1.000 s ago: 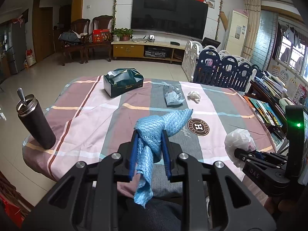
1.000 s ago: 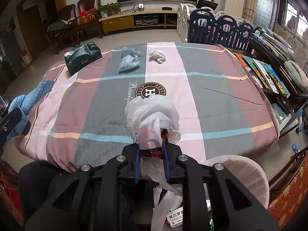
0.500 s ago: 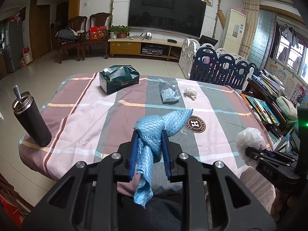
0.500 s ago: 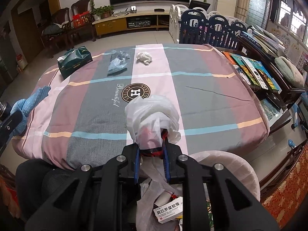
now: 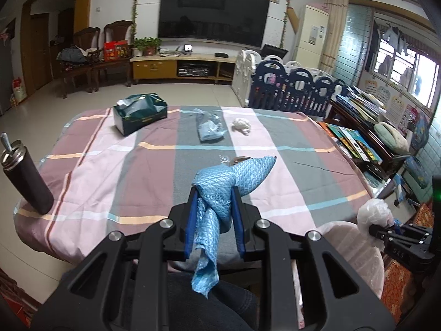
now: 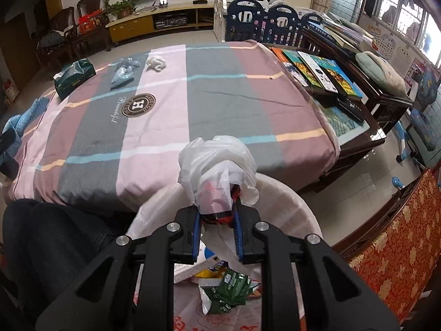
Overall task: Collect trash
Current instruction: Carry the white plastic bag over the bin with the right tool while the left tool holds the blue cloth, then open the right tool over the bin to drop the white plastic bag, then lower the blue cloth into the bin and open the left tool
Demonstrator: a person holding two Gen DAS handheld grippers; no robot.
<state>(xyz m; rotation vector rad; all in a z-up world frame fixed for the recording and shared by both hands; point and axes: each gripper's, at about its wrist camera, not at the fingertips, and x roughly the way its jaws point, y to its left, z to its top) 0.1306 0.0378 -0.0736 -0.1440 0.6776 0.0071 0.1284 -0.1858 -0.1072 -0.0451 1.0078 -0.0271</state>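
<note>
My left gripper [image 5: 214, 193] is shut on a twisted blue cloth [image 5: 234, 176] and hovers over the near edge of the striped tablecloth [image 5: 115, 165]. In the right wrist view, my right gripper [image 6: 216, 207] is shut on a crumpled white plastic bag [image 6: 217, 160] with something red inside. It hangs above the open mouth of a bin lined with a white bag [image 6: 286, 207], which holds wrappers and packets [image 6: 228, 289]. On the far side of the table lie a clear plastic wrapper [image 5: 210, 128] and a white crumpled tissue [image 5: 242, 125].
A dark green tissue box [image 5: 139, 113] stands at the table's far left, a dark flask [image 5: 26, 182] at its left edge. A low table with books [image 6: 317, 71] is to the right. The person's dark-trousered legs [image 6: 55, 240] are beside the bin.
My right gripper has carried the white bag back off the table's near edge to above the bin. The left gripper drifted slightly with the blue cloth still held.
</note>
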